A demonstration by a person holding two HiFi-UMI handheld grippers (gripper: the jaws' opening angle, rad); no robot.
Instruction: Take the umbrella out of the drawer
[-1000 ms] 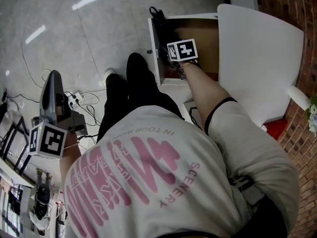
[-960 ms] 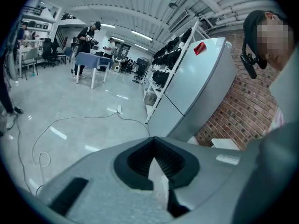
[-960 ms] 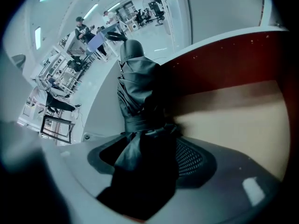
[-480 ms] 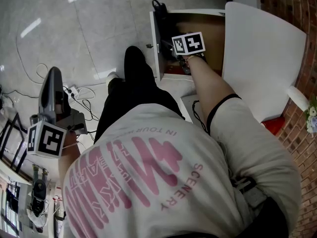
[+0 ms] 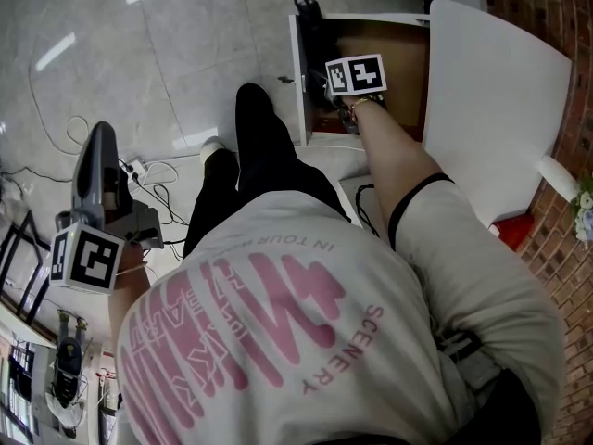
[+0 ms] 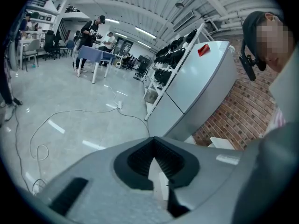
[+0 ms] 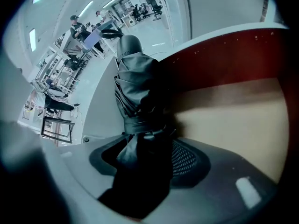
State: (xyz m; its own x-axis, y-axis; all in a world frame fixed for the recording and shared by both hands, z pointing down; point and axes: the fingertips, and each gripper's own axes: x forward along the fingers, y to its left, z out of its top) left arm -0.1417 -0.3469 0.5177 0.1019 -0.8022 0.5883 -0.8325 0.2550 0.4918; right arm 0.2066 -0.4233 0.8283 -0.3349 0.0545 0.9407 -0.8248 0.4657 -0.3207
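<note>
The left gripper (image 6: 152,143) is idle, its fingers closed on nothing. The right gripper (image 7: 142,155) points down into the drawer (image 7: 243,59). Its fingers are closing with the folded umbrella (image 7: 138,92) between them, the canopy extending beyond the fingertips. Expect a light item: soft, slippery fabric over a stiff shaft. Grip at the strapped midsection.

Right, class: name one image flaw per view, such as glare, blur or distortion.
Head view: ceiling lights glare as streaks on the floor. Left gripper view: wide-angle lens bows the ceiling beams; dark corners. Right gripper view: the umbrella is dim, its near end blurred.
</note>
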